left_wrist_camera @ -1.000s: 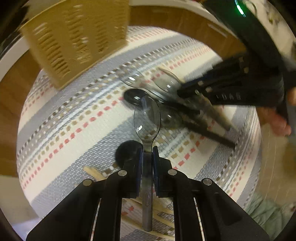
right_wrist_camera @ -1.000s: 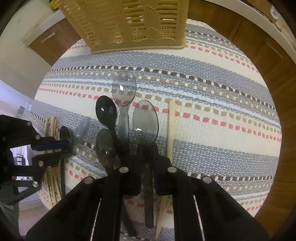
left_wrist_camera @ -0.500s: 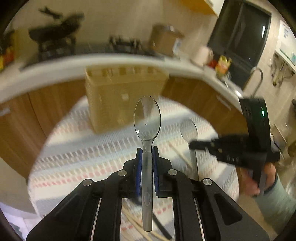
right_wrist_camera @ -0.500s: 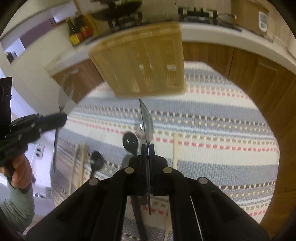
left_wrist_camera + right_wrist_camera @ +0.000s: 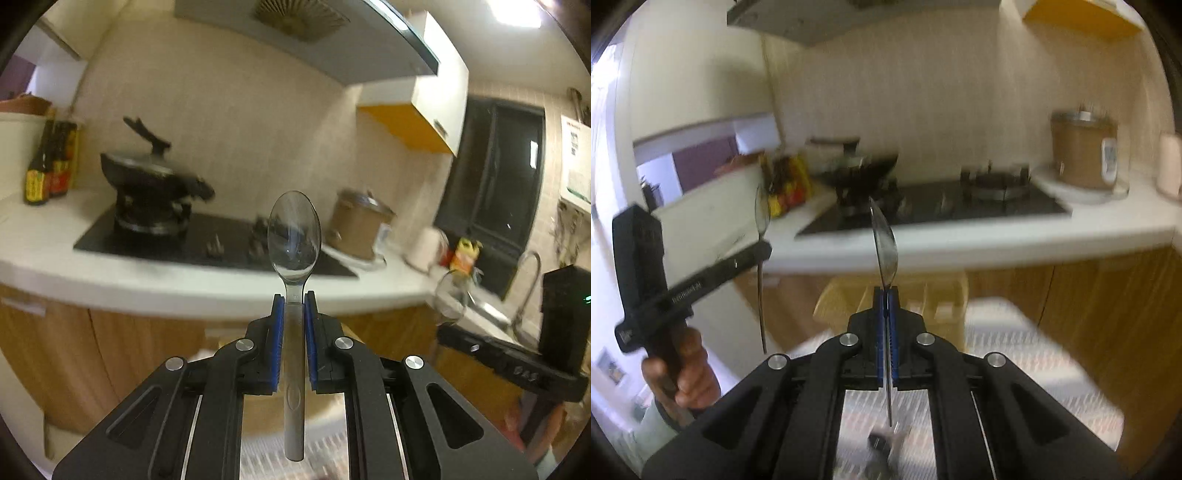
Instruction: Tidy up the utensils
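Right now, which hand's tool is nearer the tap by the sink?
Right. The right tool hangs just in front of the tap; the left tool is farther off, facing the stove.

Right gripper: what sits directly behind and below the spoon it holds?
Behind the edge-on clear spoon stands the tan slotted basket on the striped mat. The fingers cover the basket's middle compartments.

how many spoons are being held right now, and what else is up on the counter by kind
clear plastic spoons held: 2, one in the left gripper (spoon), one in the right gripper (spoon)
black pans on the stove: 1
brown cookers: 1
sauce bottles: at least 2, blurred
total: 6
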Motion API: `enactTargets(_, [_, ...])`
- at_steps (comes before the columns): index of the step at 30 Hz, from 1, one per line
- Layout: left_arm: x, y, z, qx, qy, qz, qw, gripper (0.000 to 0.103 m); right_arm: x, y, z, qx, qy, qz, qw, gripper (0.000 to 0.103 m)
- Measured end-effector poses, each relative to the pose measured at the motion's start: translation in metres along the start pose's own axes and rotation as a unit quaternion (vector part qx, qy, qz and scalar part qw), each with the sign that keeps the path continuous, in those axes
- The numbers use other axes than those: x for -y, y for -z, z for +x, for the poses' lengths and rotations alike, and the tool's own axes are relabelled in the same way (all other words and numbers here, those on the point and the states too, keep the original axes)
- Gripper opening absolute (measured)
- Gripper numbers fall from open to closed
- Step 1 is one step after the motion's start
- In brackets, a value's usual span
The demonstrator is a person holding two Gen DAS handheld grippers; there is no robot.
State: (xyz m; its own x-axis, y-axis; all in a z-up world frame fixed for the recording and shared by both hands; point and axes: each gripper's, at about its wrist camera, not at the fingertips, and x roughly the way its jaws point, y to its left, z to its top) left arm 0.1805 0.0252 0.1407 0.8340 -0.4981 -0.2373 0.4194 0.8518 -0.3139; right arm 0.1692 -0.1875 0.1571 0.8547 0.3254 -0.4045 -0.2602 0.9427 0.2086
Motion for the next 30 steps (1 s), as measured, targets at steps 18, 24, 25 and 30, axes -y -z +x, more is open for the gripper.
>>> enactTargets(18, [-0.043,0.026,0.099,0.023,-0.051,0.008,0.9984,0.009,0.044,0.003,0.111,0.026,0.062,-0.019,0.998,0.001])
enactTargets(24, [-0.051,0.035,0.095,0.002,-0.047,0.005,0.9989,0.009,0.047,0.018,0.111,0.016,0.06,-0.011,0.998,0.002])
enactTargets(25, [-0.052,0.036,0.092,-0.004,-0.047,0.004,0.9989,0.01,0.046,0.021,0.109,0.009,0.053,-0.008,0.999,0.002])
enactTargets(30, [-0.05,0.04,0.072,-0.02,-0.043,0.005,0.9989,0.027,0.043,0.035,0.097,-0.018,0.048,-0.002,0.999,0.003])
